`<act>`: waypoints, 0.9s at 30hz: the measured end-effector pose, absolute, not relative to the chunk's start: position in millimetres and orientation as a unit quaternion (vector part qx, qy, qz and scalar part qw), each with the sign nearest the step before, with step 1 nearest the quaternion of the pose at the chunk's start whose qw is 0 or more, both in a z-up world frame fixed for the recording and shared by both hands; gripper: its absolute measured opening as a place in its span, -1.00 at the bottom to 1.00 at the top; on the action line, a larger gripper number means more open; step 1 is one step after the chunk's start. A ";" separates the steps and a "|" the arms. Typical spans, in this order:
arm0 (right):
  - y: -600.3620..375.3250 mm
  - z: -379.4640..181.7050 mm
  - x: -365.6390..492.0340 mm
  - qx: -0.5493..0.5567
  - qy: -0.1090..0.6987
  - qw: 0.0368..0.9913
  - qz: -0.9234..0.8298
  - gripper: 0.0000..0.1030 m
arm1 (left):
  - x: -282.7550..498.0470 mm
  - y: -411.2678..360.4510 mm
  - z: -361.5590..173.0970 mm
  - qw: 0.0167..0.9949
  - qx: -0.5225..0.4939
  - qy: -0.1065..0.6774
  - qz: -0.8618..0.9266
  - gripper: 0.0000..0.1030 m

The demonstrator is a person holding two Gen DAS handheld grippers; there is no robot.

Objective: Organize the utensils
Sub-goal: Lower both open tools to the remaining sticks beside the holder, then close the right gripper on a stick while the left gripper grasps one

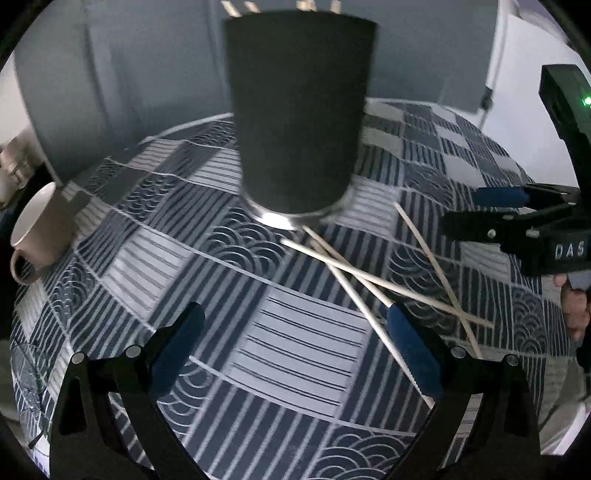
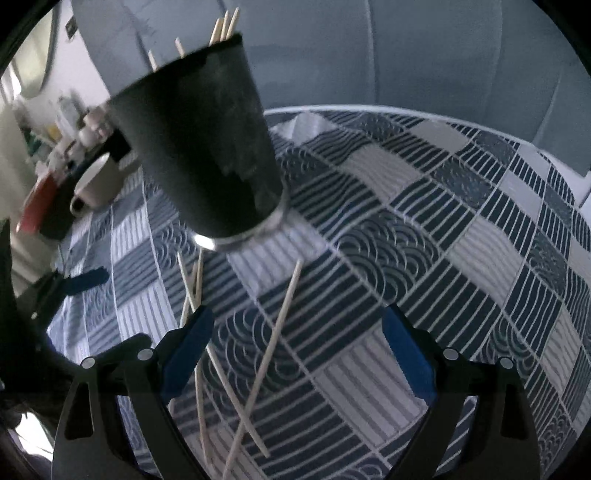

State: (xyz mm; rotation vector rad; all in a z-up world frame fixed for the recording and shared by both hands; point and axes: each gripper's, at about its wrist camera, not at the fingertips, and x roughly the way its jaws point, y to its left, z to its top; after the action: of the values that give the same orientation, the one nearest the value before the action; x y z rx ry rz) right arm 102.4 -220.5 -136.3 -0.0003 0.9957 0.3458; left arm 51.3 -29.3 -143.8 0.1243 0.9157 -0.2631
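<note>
A tall black holder cup (image 1: 299,118) stands on the patterned cloth, with several wooden chopstick tips (image 1: 236,8) poking out of its top. It also shows in the right wrist view (image 2: 207,147). Several loose wooden chopsticks (image 1: 369,277) lie crossed on the cloth in front of the cup, also seen in the right wrist view (image 2: 273,339). My left gripper (image 1: 295,328) is open and empty, low over the cloth just left of the sticks. My right gripper (image 2: 297,332) is open and empty, hovering above the sticks; it shows at the right edge of the left wrist view (image 1: 480,206).
A beige mug (image 1: 40,229) stands at the table's left edge, also in the right wrist view (image 2: 96,184). The table (image 1: 303,339) wears a blue-and-white patchwork cloth. A cluttered shelf with bottles (image 2: 74,129) stands beyond the left edge. A grey wall is behind.
</note>
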 end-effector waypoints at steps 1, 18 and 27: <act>-220.7 -139.1 98.2 -0.004 0.477 0.863 0.168 0.71 | 50.8 -32.5 -145.8 0.884 0.063 0.444 -0.133 0.88; -202.5 -154.4 63.4 -0.099 0.479 0.846 0.211 0.63 | 55.6 -34.5 -169.7 0.854 0.053 0.502 -0.128 0.91; -177.2 -158.4 69.8 -0.137 0.492 0.821 0.257 0.06 | 57.3 -26.3 -171.0 0.841 0.053 0.528 -0.106 0.87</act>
State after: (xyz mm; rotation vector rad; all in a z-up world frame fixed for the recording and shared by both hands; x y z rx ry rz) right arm 69.8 -177.2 -158.4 -0.2917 1.0467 0.5467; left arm 57.3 -26.3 -171.0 0.1112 1.1158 -0.2236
